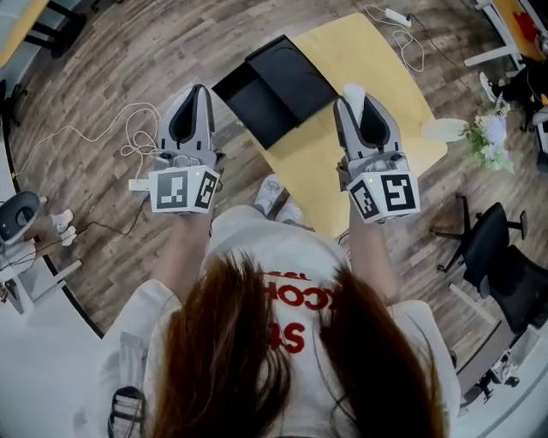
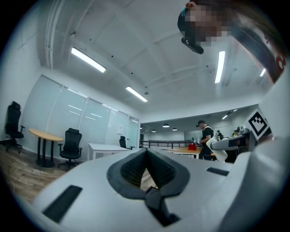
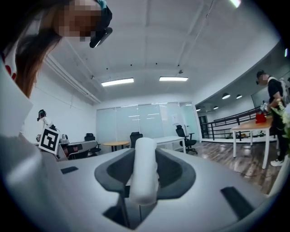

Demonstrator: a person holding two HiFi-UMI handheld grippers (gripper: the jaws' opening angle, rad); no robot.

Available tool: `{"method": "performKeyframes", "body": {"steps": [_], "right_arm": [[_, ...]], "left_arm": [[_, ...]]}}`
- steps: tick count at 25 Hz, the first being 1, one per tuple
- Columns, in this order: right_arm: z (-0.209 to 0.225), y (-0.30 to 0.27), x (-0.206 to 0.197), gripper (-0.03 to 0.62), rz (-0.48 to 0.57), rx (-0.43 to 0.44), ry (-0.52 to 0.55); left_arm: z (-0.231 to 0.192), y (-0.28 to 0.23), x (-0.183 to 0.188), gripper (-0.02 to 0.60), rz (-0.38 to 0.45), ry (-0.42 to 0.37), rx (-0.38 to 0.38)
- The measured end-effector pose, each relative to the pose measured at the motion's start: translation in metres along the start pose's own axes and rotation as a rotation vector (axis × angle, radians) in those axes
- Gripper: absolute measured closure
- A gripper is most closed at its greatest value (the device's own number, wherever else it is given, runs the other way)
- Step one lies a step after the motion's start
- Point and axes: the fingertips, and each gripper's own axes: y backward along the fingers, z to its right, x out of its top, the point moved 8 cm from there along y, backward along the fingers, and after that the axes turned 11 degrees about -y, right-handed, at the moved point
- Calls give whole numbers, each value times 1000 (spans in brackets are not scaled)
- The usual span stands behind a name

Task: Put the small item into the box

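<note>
A black box (image 1: pixel 272 85) lies open on the yellow table (image 1: pixel 377 68), at its left edge. My right gripper (image 1: pixel 354 92) is held up in front of the person's chest, to the right of the box. It is shut on a small white cylindrical item (image 3: pixel 144 170), whose rounded end (image 1: pixel 353 90) sticks out past the fingertips. In the right gripper view the item stands upright between the jaws of that gripper (image 3: pixel 144 152). My left gripper (image 1: pixel 199 89) is raised to the left of the box, over the floor. The jaws of the left gripper (image 2: pixel 146 153) meet at the tips with nothing in them.
Cables (image 1: pixel 128 128) trail over the wooden floor at the left. A power strip (image 1: pixel 396 15) lies beyond the table. A vase of flowers (image 1: pixel 486 133) and a black office chair (image 1: pixel 495 244) stand at the right. The gripper views show office desks, chairs and a person standing far off.
</note>
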Motion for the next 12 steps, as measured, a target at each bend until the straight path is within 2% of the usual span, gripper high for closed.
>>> {"method": "performKeyframes", "body": {"steps": [5, 12], "right_arm": [[-19, -34, -20, 457, -90, 78, -5], [-31, -71, -74, 457, -241, 131, -22]], "left_arm": [[-19, 16, -16, 575, -39, 26, 63], [-20, 27, -50, 575, -109, 73, 81]]}}
